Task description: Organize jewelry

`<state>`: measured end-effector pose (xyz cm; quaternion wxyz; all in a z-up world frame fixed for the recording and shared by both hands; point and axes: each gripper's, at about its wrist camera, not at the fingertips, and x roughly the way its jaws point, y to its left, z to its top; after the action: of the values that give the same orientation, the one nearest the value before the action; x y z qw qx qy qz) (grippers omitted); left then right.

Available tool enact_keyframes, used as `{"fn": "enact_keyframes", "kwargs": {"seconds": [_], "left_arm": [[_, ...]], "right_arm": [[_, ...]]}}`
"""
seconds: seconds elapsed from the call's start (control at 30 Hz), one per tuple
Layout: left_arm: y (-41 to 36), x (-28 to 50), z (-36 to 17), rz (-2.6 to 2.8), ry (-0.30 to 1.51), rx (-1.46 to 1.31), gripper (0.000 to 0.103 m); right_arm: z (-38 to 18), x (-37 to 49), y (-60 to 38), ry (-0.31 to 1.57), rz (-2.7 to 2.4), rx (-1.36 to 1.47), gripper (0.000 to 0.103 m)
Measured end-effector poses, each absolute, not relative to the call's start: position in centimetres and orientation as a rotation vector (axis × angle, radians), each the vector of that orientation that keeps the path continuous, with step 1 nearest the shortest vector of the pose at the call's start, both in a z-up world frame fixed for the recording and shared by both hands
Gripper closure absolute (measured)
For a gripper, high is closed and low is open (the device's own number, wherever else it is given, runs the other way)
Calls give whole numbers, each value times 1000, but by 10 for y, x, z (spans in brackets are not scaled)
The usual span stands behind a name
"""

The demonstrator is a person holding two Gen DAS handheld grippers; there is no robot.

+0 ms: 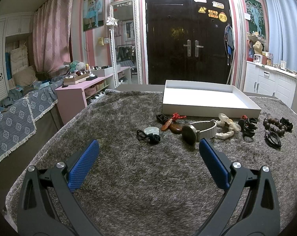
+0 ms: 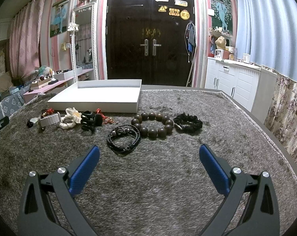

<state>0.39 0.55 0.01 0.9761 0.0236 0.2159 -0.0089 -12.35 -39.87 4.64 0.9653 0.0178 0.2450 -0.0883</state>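
Jewelry lies in one row running left to right across the shaggy mat (image 2: 158, 177), just near of the empty white tray (image 2: 101, 98). Your right gripper (image 2: 149, 155) stands spread wide and holds nothing; the black braided bracelet (image 2: 123, 137) sits just beyond its left fingertip, slightly left of centre, with the wooden bead bracelet (image 2: 152, 124) touching it on the far right. Your left gripper (image 1: 149, 149) is likewise spread and empty — the watch (image 1: 197, 131) lies just past its right fingertip, band pointing right. Each arm has its own nearest piece; the tray is farther on.
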Motion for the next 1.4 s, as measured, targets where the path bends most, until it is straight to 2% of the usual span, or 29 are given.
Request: {"fn": "enact_keyframes", "kwargs": {"seconds": [1.4], "left_arm": [[3, 16, -9, -3, 511, 30, 3]], "right_arm": [[46, -120, -391, 509, -193, -11, 2]]}}
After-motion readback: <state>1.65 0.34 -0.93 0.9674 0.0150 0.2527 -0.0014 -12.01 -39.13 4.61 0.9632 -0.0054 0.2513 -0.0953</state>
